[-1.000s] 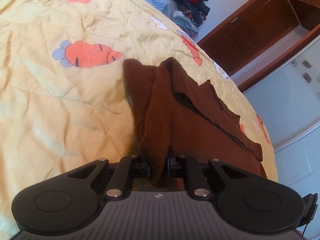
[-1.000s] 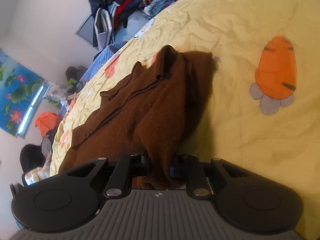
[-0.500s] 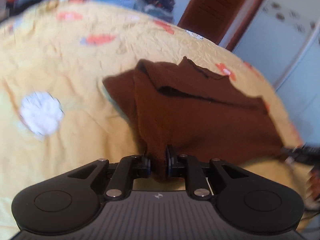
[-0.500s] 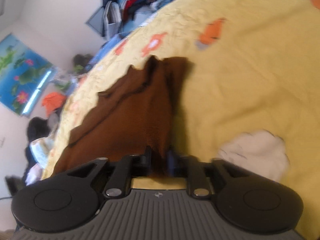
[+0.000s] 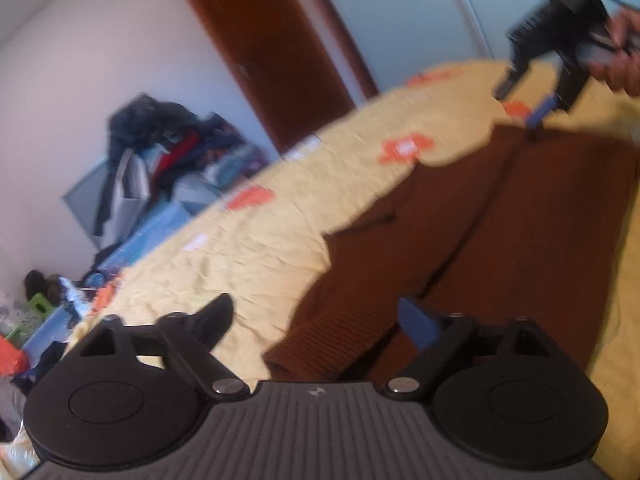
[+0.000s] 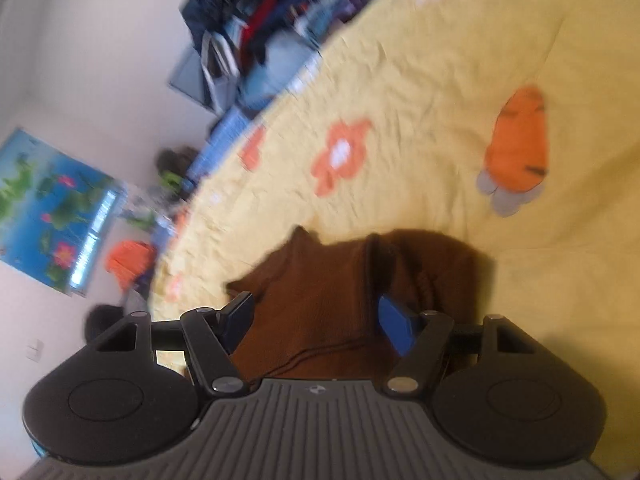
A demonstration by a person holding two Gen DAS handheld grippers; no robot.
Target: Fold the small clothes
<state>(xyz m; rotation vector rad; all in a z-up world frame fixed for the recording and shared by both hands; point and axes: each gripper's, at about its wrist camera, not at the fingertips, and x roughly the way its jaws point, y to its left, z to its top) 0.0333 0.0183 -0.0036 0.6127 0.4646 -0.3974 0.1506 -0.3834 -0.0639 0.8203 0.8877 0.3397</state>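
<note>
A small brown knitted garment (image 5: 500,232) lies spread on the yellow bedspread (image 5: 248,248). My left gripper (image 5: 316,316) is open, its fingers wide apart over the garment's ribbed near edge. My right gripper (image 6: 316,312) is open too, hovering over another part of the brown garment (image 6: 332,292). The right gripper also shows in the left wrist view (image 5: 532,96) at the top right, over the garment's far edge, held by a hand. Both views are blurred by motion.
The bedspread (image 6: 420,92) has orange carrot and flower prints. A heap of dark clothes (image 5: 168,152) sits beyond the bed against the wall. A brown wooden door (image 5: 272,52) stands behind. A blue poster (image 6: 52,208) hangs on the wall at left.
Both grippers were shut on the brown garment; both have opened and let it go. The garment now lies flatter on the bed, and both cameras have swung round.
</note>
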